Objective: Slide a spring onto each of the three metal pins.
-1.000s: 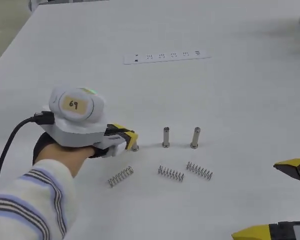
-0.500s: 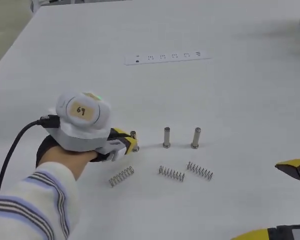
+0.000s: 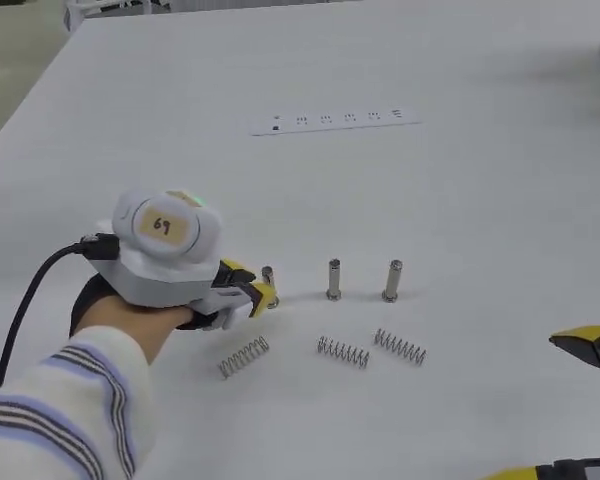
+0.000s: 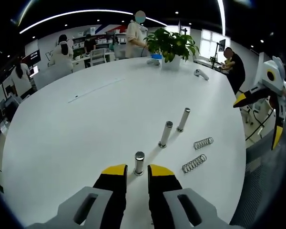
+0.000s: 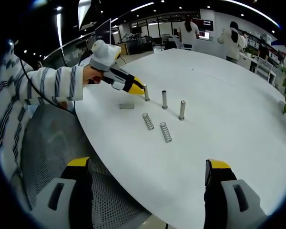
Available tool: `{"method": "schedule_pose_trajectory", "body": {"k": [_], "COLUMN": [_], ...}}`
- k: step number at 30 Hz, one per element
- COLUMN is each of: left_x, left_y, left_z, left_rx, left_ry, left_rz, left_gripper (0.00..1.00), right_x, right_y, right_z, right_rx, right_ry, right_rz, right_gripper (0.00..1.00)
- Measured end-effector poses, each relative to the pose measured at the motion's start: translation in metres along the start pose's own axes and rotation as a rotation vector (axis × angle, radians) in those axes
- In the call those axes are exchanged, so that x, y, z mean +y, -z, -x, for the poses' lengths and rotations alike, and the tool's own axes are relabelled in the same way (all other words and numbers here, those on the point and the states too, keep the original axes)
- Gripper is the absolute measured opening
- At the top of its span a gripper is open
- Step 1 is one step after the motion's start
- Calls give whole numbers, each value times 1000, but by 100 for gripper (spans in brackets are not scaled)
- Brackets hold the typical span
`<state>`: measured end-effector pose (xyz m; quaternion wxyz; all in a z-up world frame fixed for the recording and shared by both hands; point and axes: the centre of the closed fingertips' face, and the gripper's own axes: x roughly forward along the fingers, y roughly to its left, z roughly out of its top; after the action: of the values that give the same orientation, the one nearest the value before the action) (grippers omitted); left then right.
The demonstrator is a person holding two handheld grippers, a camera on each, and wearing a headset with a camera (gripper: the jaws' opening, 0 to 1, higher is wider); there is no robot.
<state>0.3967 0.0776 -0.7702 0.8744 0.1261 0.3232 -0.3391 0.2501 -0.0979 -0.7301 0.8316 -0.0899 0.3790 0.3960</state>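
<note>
Three short metal pins stand in a row on the white table: left pin [image 3: 268,282], middle pin [image 3: 333,279], right pin [image 3: 393,281]. Three springs lie flat in front of them: [image 3: 243,356], [image 3: 342,351], [image 3: 399,346]. My left gripper [image 3: 261,294] is at the left pin [image 4: 139,162], which stands just off its tips; the jaws are a narrow gap apart and hold nothing. My right gripper [image 5: 148,164] is wide open at the table's near right edge [image 3: 540,410], well away from the springs [image 5: 148,120].
A white power strip [image 3: 335,120] lies far back on the table. A mesh chair [image 5: 52,157] sits below the near edge. At the far side there is a potted plant [image 4: 171,45], with people at desks beyond.
The left gripper has drawn back a little toward me, so the left pin now shows beside its tips. The right gripper has sunk lower in the head view.
</note>
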Motion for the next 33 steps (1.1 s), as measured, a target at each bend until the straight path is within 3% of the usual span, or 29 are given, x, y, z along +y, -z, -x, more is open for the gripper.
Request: {"method": "schedule_pose_trajectory", "body": {"k": [12,33], "left_x": [2,1], "left_y": [-2,20], "left_z": [11,37], "left_rx": [-19,-9], "left_ry": [1,-6], "left_rz": [13,69], "left_gripper": [13,13], "right_x": [3,5], "right_y": [0,-1], "right_z": [0,-2], "right_rx": [6,9], "right_ry": [-11,-30], "right_rz": [8,10], "right_gripper": [97,95]}}
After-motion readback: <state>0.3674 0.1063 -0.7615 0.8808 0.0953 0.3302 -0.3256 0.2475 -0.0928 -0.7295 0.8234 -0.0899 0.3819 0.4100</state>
